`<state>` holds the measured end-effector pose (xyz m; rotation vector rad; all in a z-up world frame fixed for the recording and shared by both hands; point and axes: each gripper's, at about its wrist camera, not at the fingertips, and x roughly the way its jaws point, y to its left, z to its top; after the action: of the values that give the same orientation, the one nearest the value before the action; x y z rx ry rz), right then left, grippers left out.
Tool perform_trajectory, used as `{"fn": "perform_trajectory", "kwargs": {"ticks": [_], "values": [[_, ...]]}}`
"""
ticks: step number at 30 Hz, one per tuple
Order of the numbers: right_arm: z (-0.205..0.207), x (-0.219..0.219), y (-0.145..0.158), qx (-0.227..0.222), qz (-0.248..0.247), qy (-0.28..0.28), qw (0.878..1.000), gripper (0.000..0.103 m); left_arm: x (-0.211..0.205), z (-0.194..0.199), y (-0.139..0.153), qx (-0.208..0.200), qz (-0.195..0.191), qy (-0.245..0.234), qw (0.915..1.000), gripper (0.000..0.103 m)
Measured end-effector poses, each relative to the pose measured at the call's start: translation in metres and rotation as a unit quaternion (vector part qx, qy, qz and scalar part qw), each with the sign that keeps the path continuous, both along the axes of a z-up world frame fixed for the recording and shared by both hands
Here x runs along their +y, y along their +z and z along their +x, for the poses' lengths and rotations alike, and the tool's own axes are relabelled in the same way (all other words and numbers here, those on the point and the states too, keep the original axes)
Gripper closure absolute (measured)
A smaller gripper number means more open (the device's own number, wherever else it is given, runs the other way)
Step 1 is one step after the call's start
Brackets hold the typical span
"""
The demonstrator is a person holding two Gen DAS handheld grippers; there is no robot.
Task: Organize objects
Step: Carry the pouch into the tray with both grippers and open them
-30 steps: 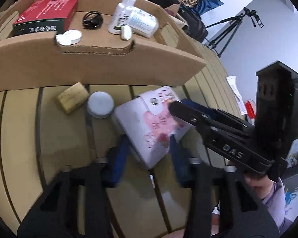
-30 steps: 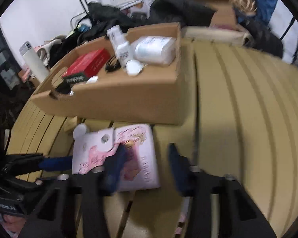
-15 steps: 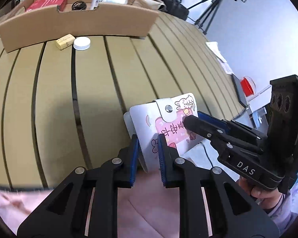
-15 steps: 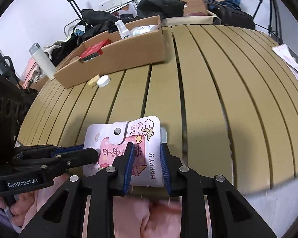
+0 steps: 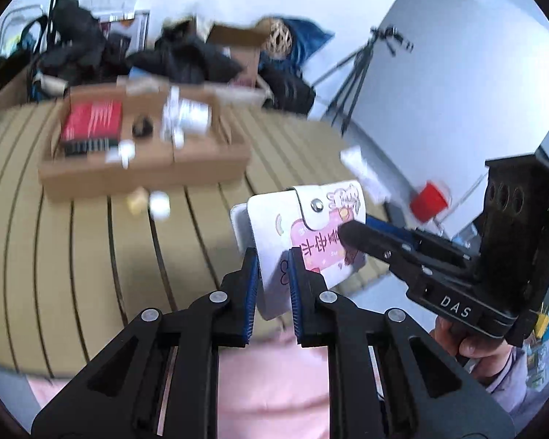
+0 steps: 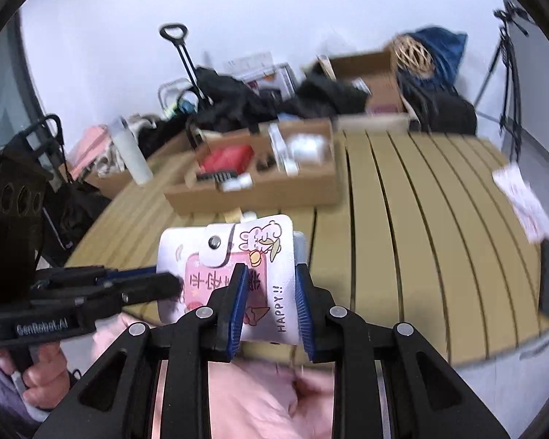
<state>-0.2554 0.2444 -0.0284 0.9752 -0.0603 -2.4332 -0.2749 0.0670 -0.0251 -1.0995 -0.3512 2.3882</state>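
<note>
Left wrist view showed the left gripper (image 5: 272, 274) clamped on the card wallet (image 5: 303, 226); the right gripper (image 6: 269, 292) gripped it too.

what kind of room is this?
Probably a cluttered workroom or recording space, not a home: tripod by the bare wall, slatted table, bags and cardboard boxes piled behind it.

Motion blur smears the cardboard box (image 5: 142, 168) and its contents; the red item (image 5: 91, 122) and the two small objects before the box (image 5: 148, 203) cannot be identified. The wallet's (image 6: 234, 263) lower edge is hidden behind gripper fingers (image 6: 234, 300).
</note>
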Motion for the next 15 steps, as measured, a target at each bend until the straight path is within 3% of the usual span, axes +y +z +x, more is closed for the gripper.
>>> {"fn": "perform_trajectory", "kwargs": {"ticks": [4,7,11,15], "values": [[-0.055,-0.022,0.035,0.022,0.006,0.001,1.0,0.076,-0.009,-0.069,0.026,-0.001,0.011,0.001,0.9999,0.091],[-0.107,-0.034,0.046,0.01,-0.004,0.0,1.0,0.076,-0.015,-0.118,0.027,-0.019,0.008,0.008,0.9998,0.091],[-0.176,-0.054,0.036,-0.028,0.002,0.004,1.0,0.076,-0.022,-0.176,0.01,-0.048,-0.004,0.017,0.9987,0.091],[-0.228,-0.072,-0.004,-0.071,0.03,0.002,0.997,0.075,-0.026,-0.22,-0.033,-0.101,-0.021,0.024,0.9944,0.091]]}}
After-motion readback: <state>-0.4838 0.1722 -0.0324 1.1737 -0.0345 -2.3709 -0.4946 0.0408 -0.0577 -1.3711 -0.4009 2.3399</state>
